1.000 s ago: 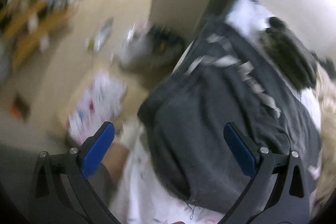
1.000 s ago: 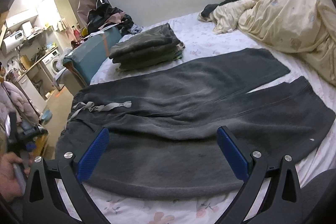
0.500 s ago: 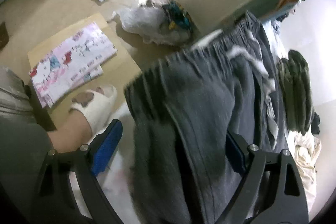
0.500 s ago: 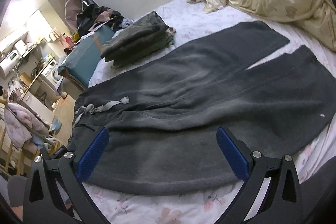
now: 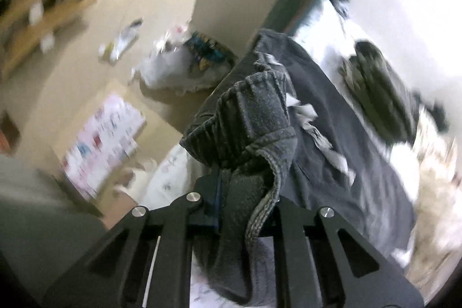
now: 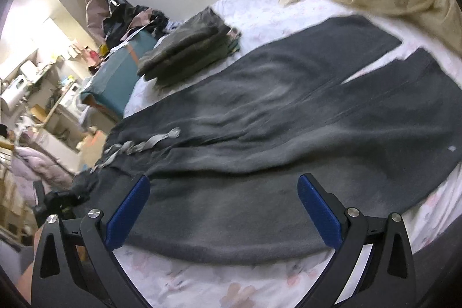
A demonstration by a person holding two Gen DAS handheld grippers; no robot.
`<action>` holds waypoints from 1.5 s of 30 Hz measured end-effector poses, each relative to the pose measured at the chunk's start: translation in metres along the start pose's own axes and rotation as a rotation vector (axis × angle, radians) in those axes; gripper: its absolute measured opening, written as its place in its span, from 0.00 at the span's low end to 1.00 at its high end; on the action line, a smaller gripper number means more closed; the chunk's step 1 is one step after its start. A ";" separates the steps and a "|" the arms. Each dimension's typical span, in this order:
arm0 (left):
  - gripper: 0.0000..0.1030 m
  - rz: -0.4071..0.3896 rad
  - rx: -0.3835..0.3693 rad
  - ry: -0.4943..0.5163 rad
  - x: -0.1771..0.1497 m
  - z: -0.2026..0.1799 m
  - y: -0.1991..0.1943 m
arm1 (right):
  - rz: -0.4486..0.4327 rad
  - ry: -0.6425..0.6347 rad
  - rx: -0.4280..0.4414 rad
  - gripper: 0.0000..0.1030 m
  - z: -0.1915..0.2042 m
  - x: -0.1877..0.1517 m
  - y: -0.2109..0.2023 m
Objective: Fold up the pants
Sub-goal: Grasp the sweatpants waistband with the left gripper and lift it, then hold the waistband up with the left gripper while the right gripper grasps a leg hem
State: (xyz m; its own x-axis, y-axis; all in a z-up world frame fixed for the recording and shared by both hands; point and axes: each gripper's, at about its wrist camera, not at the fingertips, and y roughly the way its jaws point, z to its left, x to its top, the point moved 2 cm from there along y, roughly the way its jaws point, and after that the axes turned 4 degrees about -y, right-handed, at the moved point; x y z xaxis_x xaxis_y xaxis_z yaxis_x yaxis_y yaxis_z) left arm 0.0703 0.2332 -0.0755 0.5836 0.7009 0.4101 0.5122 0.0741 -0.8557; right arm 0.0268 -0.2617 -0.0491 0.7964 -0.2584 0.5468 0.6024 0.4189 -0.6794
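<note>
Left wrist view: the waistband of the pants [image 5: 251,129] is pinched in the left gripper [image 5: 245,192], jaws narrow. The pants are spread on the bed [image 6: 202,282]; the right gripper [image 6: 223,210] is held wide above them.

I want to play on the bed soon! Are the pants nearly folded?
Not yet. Done: the dark grey pants are spread flat on the bed, legs apart. In hand: the left gripper is shut on the bunched waistband. The right gripper is open, hovering over the near leg. Left: every fold, then perhaps joining the folded pile.
</note>
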 end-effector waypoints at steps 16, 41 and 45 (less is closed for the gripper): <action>0.09 0.048 0.109 0.111 0.006 -0.018 0.001 | 0.078 0.689 -0.071 1.00 -0.117 -0.091 0.045; 0.09 0.073 0.137 0.119 0.005 -0.014 0.008 | -0.454 0.738 -0.603 0.03 -0.262 0.062 -0.102; 0.09 0.128 0.099 0.052 0.009 -0.003 0.012 | -0.502 0.708 -0.565 0.03 -0.251 0.078 -0.121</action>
State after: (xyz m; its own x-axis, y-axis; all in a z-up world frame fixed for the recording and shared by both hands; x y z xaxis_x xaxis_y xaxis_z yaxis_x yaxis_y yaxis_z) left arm 0.0835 0.2379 -0.0811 0.6735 0.6714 0.3093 0.3685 0.0577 -0.9278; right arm 0.0293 -0.5514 -0.0472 0.1862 -0.8198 0.5416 0.6657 -0.3002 -0.6832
